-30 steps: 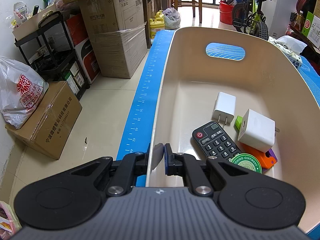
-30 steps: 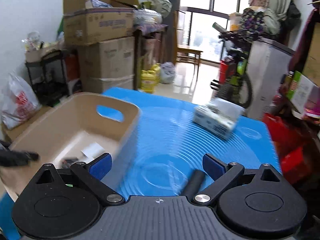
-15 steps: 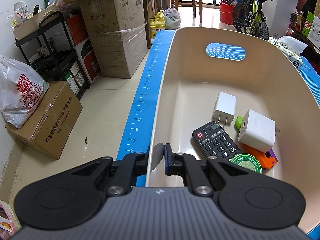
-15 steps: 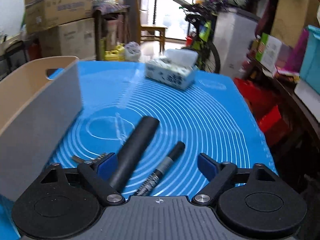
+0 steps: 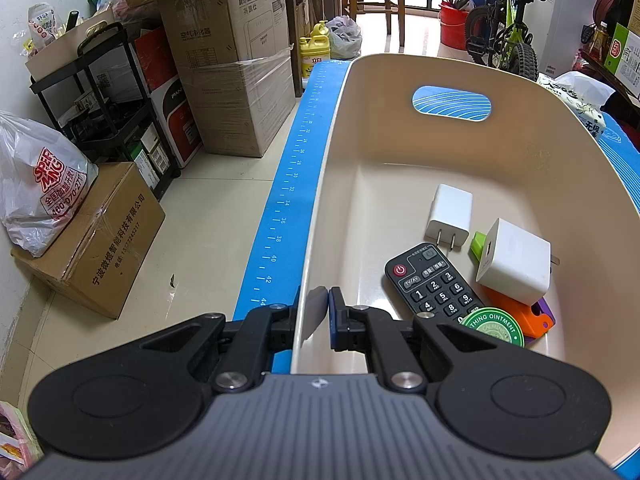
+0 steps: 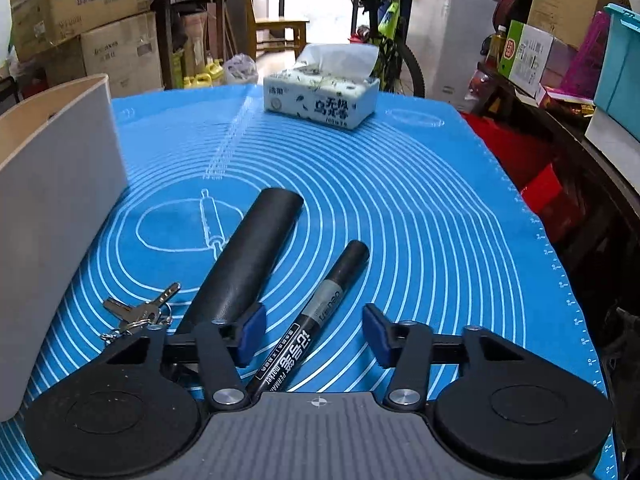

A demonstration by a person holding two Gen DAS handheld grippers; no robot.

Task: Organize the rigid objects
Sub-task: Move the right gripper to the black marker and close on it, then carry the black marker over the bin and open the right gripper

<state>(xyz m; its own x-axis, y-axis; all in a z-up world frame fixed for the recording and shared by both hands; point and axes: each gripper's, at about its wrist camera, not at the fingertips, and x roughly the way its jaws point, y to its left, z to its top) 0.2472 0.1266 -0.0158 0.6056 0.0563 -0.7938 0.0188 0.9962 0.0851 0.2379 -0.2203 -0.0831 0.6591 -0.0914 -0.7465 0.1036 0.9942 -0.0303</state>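
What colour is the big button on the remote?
Red, at the top corner of the remote, seen best in the left wrist view.

Far ahead of my right gripper a tissue box [image 6: 321, 98] sits on the blue mat [image 6: 420, 208], a bicycle [image 6: 384, 24] behind it. Left of my left gripper, on the floor, lie a cardboard box [image 5: 100, 236] and a white plastic bag [image 5: 40, 188]; stacked cartons [image 5: 232, 80] stand beyond.

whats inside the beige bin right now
Inside the beige bin: a black remote, two white chargers, a green ointment tin. Orange, purple and green pieces lie partly covered; the near corner is hidden.
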